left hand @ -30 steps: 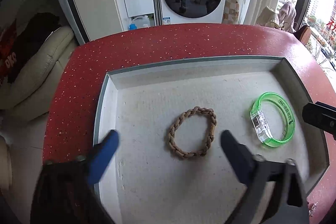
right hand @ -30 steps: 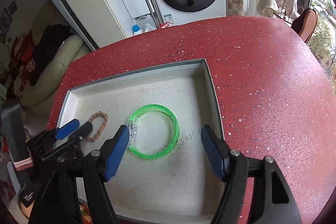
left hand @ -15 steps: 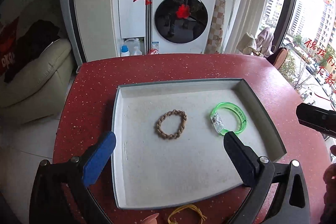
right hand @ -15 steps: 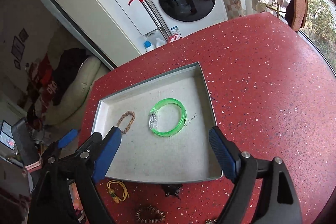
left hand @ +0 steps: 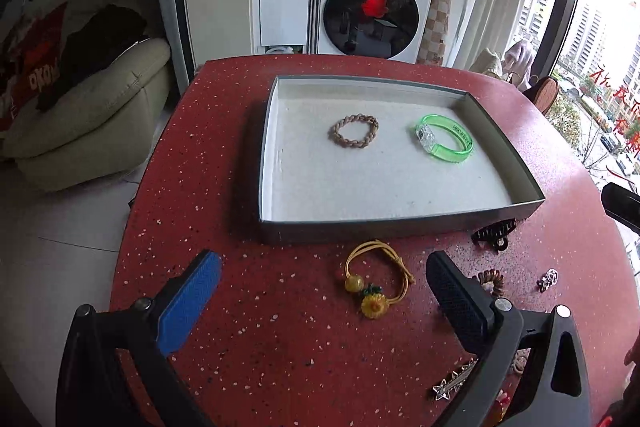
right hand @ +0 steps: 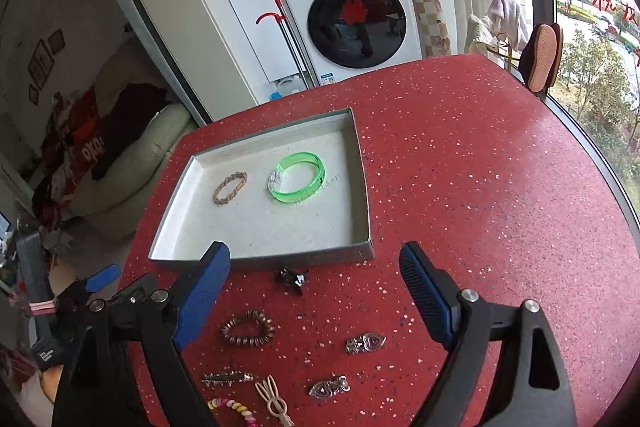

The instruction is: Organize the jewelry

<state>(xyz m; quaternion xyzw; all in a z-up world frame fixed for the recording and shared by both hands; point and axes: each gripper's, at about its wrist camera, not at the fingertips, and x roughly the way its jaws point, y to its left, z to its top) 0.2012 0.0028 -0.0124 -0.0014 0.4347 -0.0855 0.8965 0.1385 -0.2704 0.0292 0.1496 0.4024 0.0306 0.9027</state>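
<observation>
Both grippers have pulled back and risen away from the tray [left hand: 400, 225] since a second ago, when they hovered low over its floor right above the two bracelets; now the whole tray and the loose pieces in front of it are in view. The braided bracelet [left hand: 353, 131] and the green bangle [left hand: 445, 139] lie inside the tray, apart from each other, so those two look stowed and the next pick is likely from the table. Just in front of the tray's near wall lie the yellow hair tie [left hand: 376, 279] and the black claw clip [right hand: 291, 278]; further from the tray are the brown bead bracelet [right hand: 247, 333] and several metal clips. The left gripper [left hand: 320, 291] hangs above the table before the tray, fingers spread wide and empty, with the yellow hair tie between them. The right gripper [right hand: 316, 291] is likewise wide apart, holding nothing, over the claw clip.
</observation>
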